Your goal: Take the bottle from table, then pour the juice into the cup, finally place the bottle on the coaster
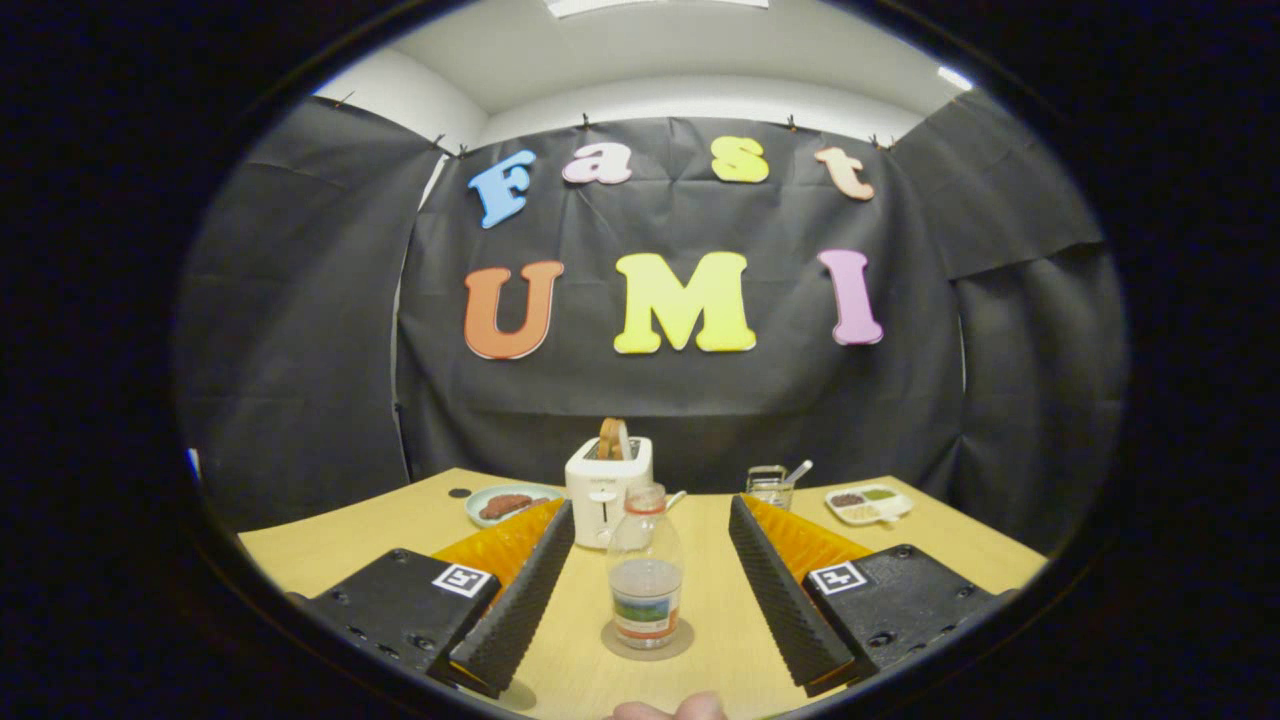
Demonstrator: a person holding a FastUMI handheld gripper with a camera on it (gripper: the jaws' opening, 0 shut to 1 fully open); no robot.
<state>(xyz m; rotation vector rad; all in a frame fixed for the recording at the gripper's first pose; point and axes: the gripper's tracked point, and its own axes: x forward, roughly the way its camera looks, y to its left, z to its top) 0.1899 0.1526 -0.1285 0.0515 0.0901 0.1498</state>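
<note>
Bottle [645, 570] stands on coaster [647, 640] between spread hand-held gripper [650, 530] fingers.

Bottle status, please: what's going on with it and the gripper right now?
Hand-held gripper open, fingers either side of bottle, not touching. Bottle upright on coaster. Toaster beyond; nothing blocking.

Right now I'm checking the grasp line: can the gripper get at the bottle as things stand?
Probably yes. The gripper is open, and the bottle stands upright on the coaster between its fingers, touching neither. Nothing lies between them; the toaster sits beyond the bottle.
</note>
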